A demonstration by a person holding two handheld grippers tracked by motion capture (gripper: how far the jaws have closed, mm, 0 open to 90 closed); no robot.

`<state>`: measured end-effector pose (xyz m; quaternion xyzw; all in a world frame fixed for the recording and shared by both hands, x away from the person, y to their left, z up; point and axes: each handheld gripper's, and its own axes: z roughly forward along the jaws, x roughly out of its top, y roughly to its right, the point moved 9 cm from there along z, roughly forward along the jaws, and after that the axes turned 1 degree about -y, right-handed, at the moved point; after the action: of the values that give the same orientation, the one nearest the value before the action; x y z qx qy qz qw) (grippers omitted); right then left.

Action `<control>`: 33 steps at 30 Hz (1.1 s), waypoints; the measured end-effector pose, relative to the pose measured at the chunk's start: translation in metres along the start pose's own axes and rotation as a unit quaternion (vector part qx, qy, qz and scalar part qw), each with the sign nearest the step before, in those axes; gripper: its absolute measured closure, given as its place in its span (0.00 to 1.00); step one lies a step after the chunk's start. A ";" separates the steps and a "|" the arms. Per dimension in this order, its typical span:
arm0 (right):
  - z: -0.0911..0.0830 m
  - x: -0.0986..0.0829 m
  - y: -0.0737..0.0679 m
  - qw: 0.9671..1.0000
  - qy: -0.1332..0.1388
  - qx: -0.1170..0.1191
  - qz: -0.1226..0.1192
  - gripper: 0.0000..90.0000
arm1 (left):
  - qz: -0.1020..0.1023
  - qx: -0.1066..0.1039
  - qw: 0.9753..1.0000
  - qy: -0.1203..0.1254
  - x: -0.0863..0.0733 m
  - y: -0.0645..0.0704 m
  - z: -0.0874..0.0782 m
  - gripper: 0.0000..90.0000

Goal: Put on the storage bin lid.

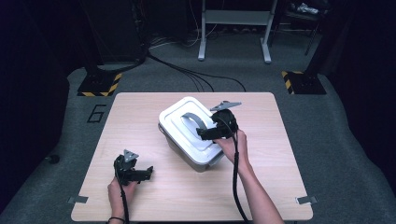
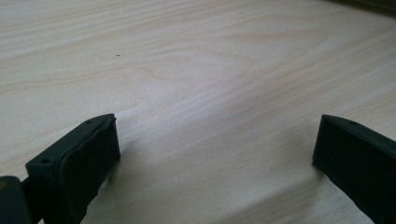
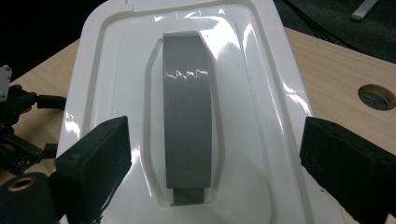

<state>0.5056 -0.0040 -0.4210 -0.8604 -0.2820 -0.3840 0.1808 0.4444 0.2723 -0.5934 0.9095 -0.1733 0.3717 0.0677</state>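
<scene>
Two grippers were at work around the white storage box (image 1: 191, 133), which sat near the middle of the table (image 1: 140, 112). The right gripper (image 3: 212, 154) hovered just above the box lid, jaws spread wide to either side of the grey handle (image 3: 187, 116). To grip well, it needed to drop squarely over the handle before closing. The left gripper (image 2: 212, 154) rested well clear of the box toward the near table edge, jaws also apart, leaving bare wood between them for moving.

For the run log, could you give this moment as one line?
right gripper: open, over box lid grey handle | left gripper: open, above table
</scene>
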 end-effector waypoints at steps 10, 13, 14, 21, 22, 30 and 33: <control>-0.021 -0.013 0.021 1.000 -0.002 -0.013 0.009 0.00 | 0.001 -0.002 1.000 -0.003 0.000 0.000 0.000 0.00; -0.028 -0.018 0.029 1.000 -0.001 -0.020 0.017 0.00 | 0.001 0.000 1.000 -0.003 0.000 0.000 0.000 0.00; -0.030 -0.020 0.032 1.000 0.000 -0.021 0.016 0.00 | 0.001 0.000 1.000 -0.003 0.000 0.000 0.000 0.00; -0.046 -0.033 0.051 0.999 0.004 -0.040 0.029 0.00 | 0.000 0.000 1.000 0.001 0.000 0.000 0.000 0.00; -0.048 -0.035 0.053 0.999 0.004 -0.043 0.030 0.00 | 0.000 0.000 1.000 0.001 0.000 0.000 0.000 0.00; -0.062 -0.059 0.074 0.997 -0.002 -0.068 0.040 0.00 | 0.000 0.000 1.000 0.002 0.000 0.000 0.000 0.00; -0.064 -0.074 0.083 0.996 -0.007 -0.079 0.044 0.00 | 0.000 0.000 1.000 -0.001 0.000 0.000 0.000 0.00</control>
<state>0.4811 -0.1275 -0.4438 -0.8862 -0.2138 -0.3906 0.1274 0.4442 0.2723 -0.5934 0.9096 -0.1738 0.3711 0.0679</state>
